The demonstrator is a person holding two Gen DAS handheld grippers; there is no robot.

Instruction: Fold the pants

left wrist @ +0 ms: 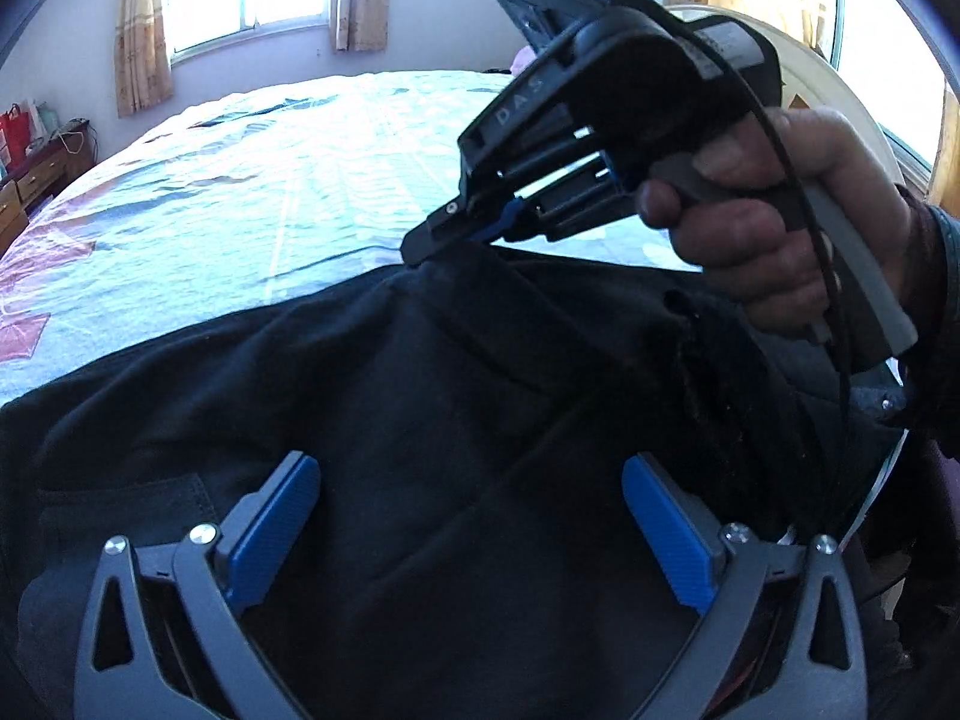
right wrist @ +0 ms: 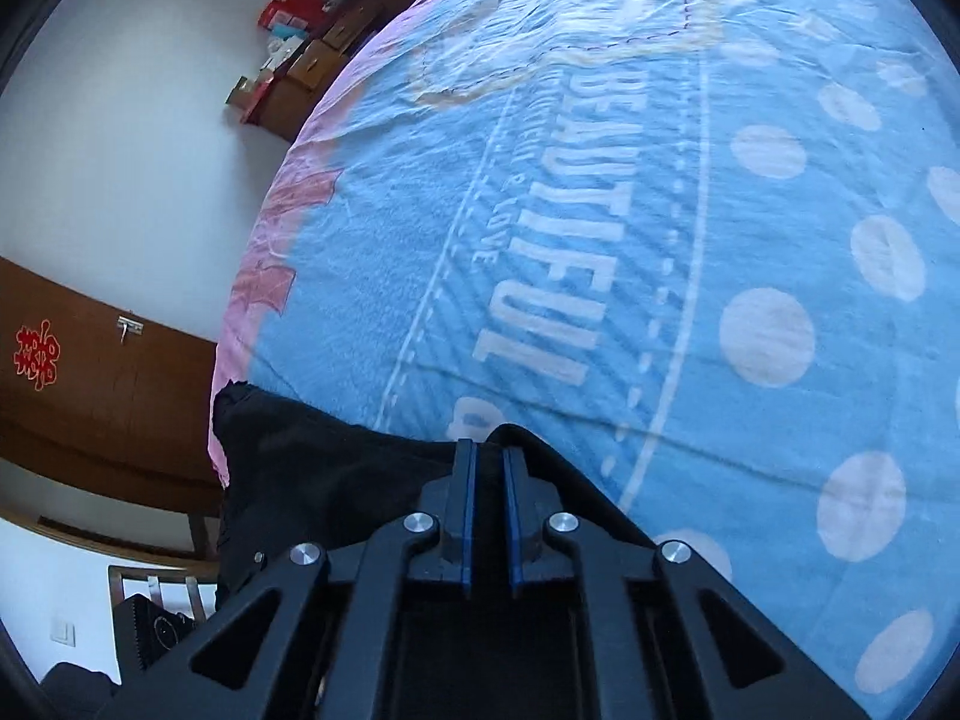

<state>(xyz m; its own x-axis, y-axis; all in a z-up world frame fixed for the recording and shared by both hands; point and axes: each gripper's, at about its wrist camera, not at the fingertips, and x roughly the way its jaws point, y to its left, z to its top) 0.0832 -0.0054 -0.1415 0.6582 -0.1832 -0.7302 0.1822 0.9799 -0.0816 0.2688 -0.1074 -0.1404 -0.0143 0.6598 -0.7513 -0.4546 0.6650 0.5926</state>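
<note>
So the black soft-fabric pants (left wrist: 420, 420) are lying bunched on the near edge of the bed with the blue printed blanket (left wrist: 288, 180). Right claw (right wrist: 487, 462) is pressed together, pinching a fold of the pants at their far edge, with a hand (left wrist: 780, 228) on its handle. Left claw (left wrist: 471, 516) is spread wide, hovering over the middle of the pants with nothing between its blue pads (left wrist: 276, 528). My tip: get the left one biting a matching edge first, then lift both together so the cloth stays flat.
</note>
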